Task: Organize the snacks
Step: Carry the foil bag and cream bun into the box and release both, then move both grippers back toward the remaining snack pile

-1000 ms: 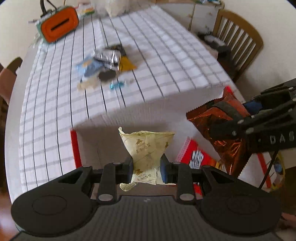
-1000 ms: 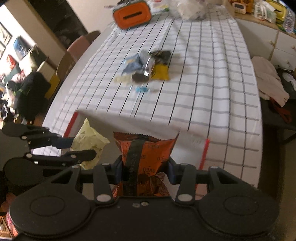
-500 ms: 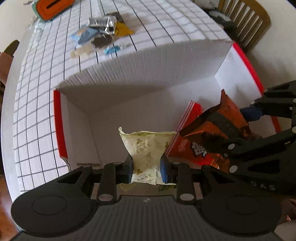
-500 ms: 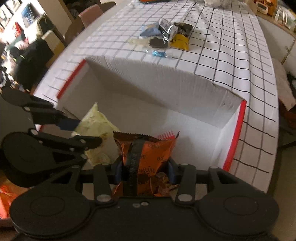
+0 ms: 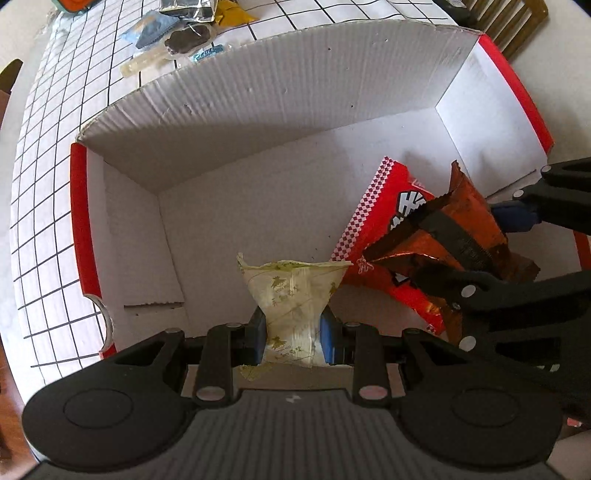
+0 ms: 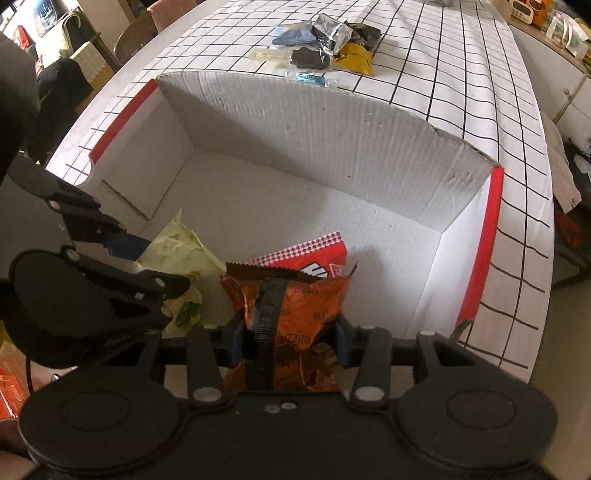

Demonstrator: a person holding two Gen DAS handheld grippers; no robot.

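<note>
My left gripper (image 5: 291,334) is shut on a pale yellow-green snack packet (image 5: 291,295), held inside the open white cardboard box (image 5: 258,122) with red rims. My right gripper (image 6: 290,339) is shut on an orange Oreo packet (image 6: 295,306), also inside the box, to the right of the left gripper. A red checkered snack bag (image 5: 384,225) lies on the box floor under the orange packet; it also shows in the right wrist view (image 6: 314,258). The yellow-green packet (image 6: 173,247) and the left gripper (image 6: 147,266) show at the left of the right wrist view.
A pile of loose snack packets (image 6: 325,40) lies on the checked tablecloth (image 6: 461,74) beyond the box's far wall; it also shows in the left wrist view (image 5: 181,29). A wooden chair (image 5: 517,22) stands at the table's right side.
Both grippers have moved forward and down over the box's near edge, carrying their packets into the box. The box interior now fills both views.
</note>
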